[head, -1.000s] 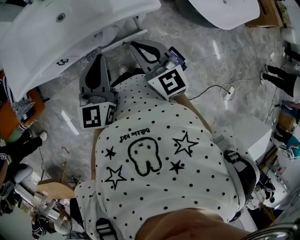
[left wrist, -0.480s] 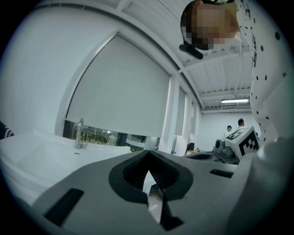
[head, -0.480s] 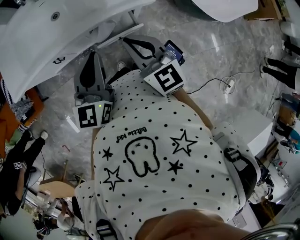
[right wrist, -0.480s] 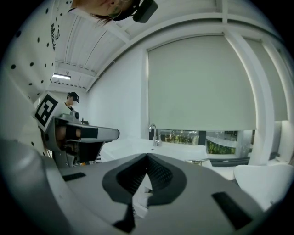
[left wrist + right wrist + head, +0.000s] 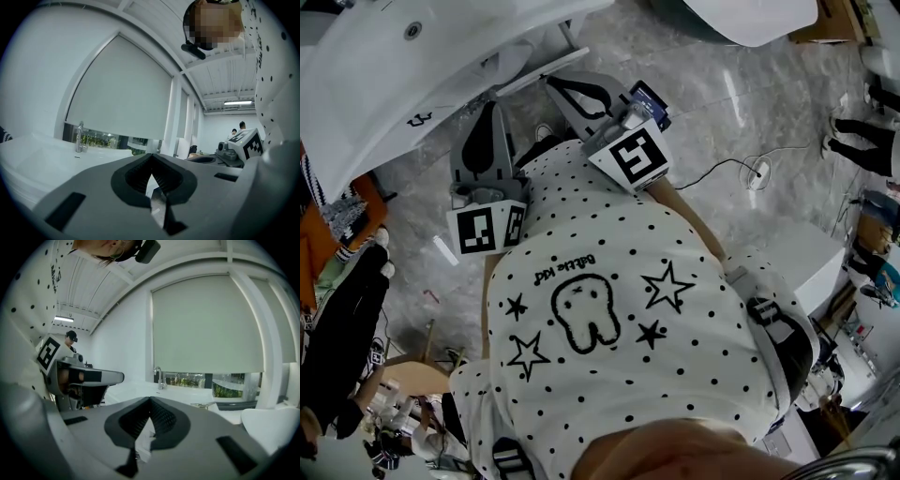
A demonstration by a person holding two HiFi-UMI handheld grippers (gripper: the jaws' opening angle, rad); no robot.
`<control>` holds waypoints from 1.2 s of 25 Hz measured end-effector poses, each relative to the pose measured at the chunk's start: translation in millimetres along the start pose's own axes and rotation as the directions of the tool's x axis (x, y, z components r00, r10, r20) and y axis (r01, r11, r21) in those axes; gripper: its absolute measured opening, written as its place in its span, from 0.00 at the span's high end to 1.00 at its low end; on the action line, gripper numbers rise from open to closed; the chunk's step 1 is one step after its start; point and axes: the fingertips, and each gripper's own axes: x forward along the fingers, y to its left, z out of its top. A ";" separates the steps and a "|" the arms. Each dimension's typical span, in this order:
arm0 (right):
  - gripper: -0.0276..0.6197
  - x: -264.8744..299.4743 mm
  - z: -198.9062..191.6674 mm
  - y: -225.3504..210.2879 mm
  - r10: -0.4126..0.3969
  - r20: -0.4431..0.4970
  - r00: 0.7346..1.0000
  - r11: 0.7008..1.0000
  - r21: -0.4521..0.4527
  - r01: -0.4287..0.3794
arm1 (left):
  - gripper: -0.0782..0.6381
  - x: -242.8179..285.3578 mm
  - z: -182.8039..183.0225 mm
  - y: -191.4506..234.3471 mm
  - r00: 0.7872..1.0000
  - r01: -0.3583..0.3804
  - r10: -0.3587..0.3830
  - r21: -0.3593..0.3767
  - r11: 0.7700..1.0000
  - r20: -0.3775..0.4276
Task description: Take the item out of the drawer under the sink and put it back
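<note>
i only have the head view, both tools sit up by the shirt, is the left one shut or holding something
observer: The left gripper view shows the left tool shut, tips together, nothing between them.
operator: and the right one
observer: The right tool is shut and empty too.
operator: what does the right one point at
observer: A faucet stands just beyond its tips in the right gripper view.
</note>
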 end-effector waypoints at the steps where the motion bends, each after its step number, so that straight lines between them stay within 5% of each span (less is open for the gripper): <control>1: 0.94 0.2 0.1 0.4 0.001 -0.001 1.000 1.000 0.001 -0.001 | 0.88 -0.6 -0.8 0.2 1.000 0.000 0.000 0.003 1.000 -0.004; 30: 0.94 0.7 -0.8 -0.7 0.006 0.000 1.000 1.000 0.001 -0.006 | 0.88 -2.5 2.0 1.6 1.000 -0.014 0.014 -0.006 1.000 0.022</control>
